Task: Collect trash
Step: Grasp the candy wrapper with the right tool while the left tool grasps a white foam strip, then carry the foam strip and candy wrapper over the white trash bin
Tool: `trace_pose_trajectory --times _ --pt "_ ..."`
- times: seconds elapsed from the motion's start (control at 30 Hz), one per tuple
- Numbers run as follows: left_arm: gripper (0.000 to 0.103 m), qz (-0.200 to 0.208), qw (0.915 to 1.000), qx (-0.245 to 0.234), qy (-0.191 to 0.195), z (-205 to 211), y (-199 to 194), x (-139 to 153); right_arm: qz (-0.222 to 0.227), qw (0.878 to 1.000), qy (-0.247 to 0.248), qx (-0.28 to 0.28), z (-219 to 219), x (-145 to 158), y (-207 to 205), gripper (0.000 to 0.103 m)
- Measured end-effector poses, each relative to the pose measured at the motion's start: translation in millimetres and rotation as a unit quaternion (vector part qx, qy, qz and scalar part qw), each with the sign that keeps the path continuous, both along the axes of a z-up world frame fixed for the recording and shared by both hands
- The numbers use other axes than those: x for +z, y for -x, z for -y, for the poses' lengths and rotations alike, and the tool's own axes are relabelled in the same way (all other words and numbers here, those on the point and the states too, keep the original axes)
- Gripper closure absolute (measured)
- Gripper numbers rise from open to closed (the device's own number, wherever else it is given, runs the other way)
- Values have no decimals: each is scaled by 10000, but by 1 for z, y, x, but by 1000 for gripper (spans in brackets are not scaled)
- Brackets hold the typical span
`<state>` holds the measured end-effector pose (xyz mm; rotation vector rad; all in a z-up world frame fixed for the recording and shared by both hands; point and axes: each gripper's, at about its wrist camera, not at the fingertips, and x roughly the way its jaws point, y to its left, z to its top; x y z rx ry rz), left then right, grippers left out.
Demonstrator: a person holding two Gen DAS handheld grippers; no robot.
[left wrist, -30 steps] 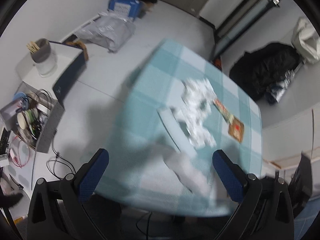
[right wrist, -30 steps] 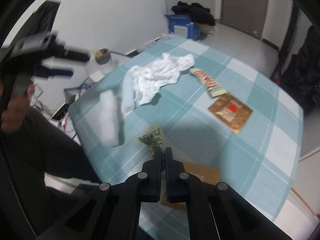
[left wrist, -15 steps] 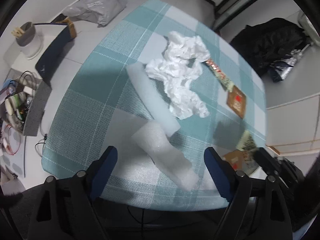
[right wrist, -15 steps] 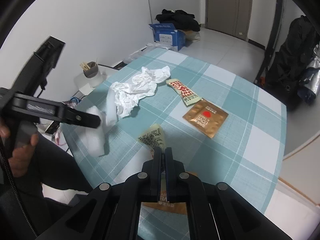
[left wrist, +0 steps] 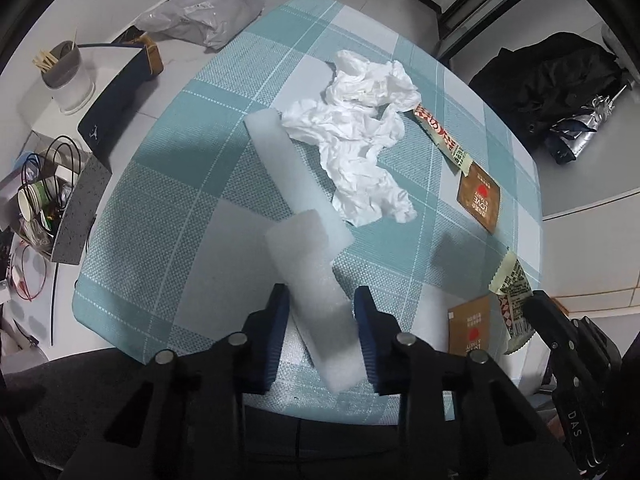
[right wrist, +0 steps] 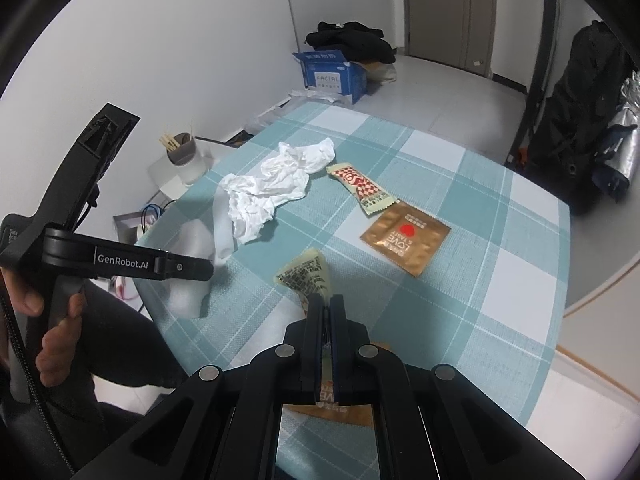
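In the left wrist view our left tool [left wrist: 322, 312] sits at the bottom centre, its jaws narrowed around the near foam piece [left wrist: 316, 292] but with a thin gap on each side, so they do not yet pinch it. This foam lies near the counter [left wrist: 168, 216] edge at lower left, with free checked cloth left of it. A second foam strip [left wrist: 288, 168] touches the crumpled tissue [left wrist: 360, 140] in the middle. Our right tool [right wrist: 325, 312] is clamped on a printed wrapper [right wrist: 308, 276] at the bottom centre of its view. We read "LOVE" and "TASTY" on the brown sachet [right wrist: 406, 236], "FACIAL" on the blue box [right wrist: 332, 74] and "GenRobot.AI" on the left tool.
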<state>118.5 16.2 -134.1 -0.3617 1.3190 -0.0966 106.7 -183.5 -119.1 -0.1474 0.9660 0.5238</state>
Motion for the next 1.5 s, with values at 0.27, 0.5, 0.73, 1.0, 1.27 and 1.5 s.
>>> trace_pose_trajectory --times 0.27,0.5,0.73,1.0,1.27,1.5 --pt "81 132 9998 0 120 -6 -1 4 -210 9994 -256 -127 8 1 -1 101" --pt "84 139 9997 28 191 -9 7 9 -281 9986 -400 -202 10 3 0 101" --pt "85 377 9988 1 300 -13 15 23 -406 9969 -619 -270 12 4 2 101" --pt "85 750 9958 -144 505 -9 13 55 -246 9944 -924 -442 18 26 8 101" --pt "85 1334 9869 -578 693 12 13 105 66 9874 -1395 -743 39 69 14 101" --pt "85 1805 9740 -1053 871 45 17 149 596 9805 -1590 -986 70 122 26 101"
